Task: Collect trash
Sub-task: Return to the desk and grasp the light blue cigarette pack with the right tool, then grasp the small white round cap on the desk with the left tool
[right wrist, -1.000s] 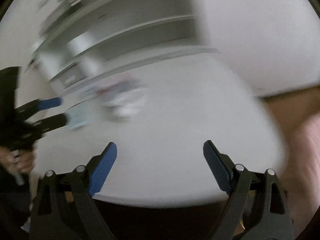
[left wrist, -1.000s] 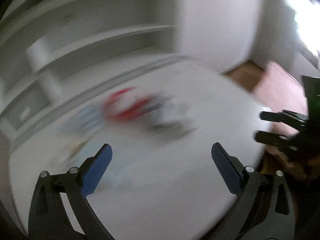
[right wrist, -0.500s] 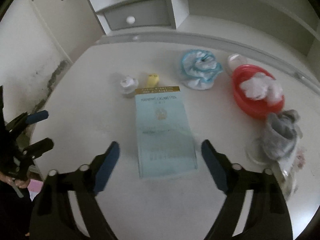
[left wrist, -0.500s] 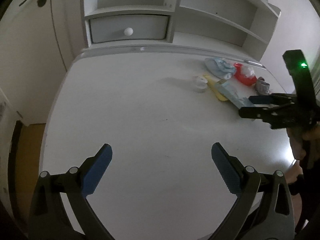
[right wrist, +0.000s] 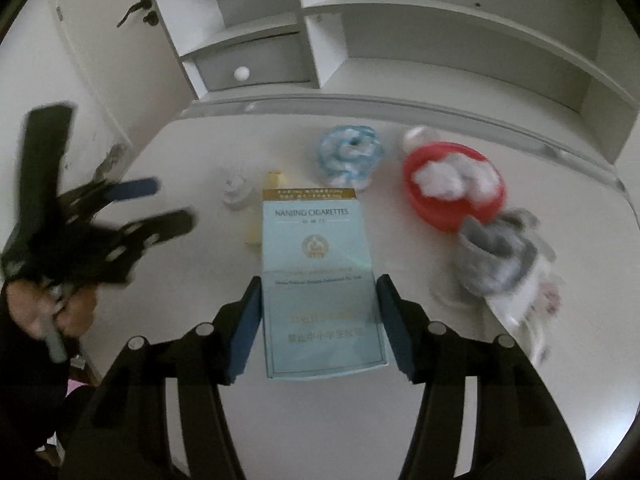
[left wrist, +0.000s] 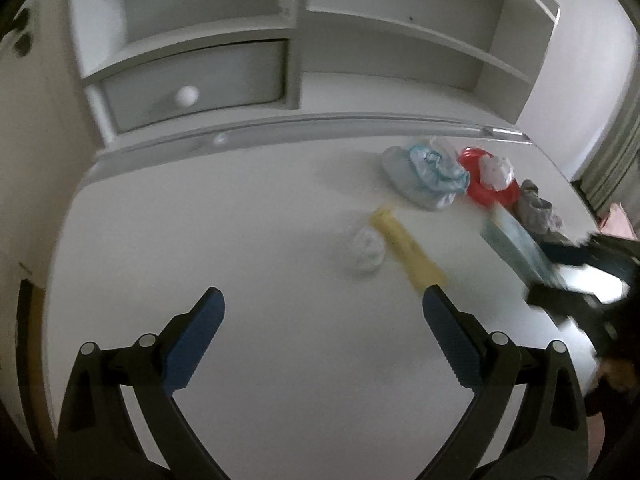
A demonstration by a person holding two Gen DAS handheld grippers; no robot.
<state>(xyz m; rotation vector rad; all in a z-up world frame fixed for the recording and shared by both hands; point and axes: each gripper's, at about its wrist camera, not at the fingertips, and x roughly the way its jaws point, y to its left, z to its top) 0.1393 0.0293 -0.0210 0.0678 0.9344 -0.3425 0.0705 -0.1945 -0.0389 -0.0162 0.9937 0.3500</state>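
Carton [right wrist: 320, 276] lies flat on the white tabletop [right wrist: 420, 400], in the middle of the right wrist view, with its long sides running from 12 to 6 o'clock. The right tongs [right wrist: 318, 320] have just been closing, and the lower half of the carton is now between them. The left pad seems to touch its edge, but at the right pad I cannot tell if a thin gap remains, so I judge the grip is not yet firm. The left tongs [left wrist: 322, 340] stand wide, with nothing between them, over bare tabletop.

Other trash is around the carton: a yellow wrapper [right wrist: 266, 208] just beside it at 10 o'clock, a small crumpled wad [right wrist: 236, 192] near that, a blue-and-white crumpled piece [right wrist: 350, 156] at 12 o'clock, a red bowl [right wrist: 452, 204] with white tissue [right wrist: 456, 178] inside at 2 o'clock, and a grey rag [right wrist: 496, 252] at 3 o'clock.

The carton looks like thin cardboard, light and fairly stiff, with a smooth printed surface. If it is empty, strong pressure may crush its walls, I think. The best hold is across the two long sides, near the middle of the length, so it does not tip when lifted. The soft pieces will be light and easy to squeeze.
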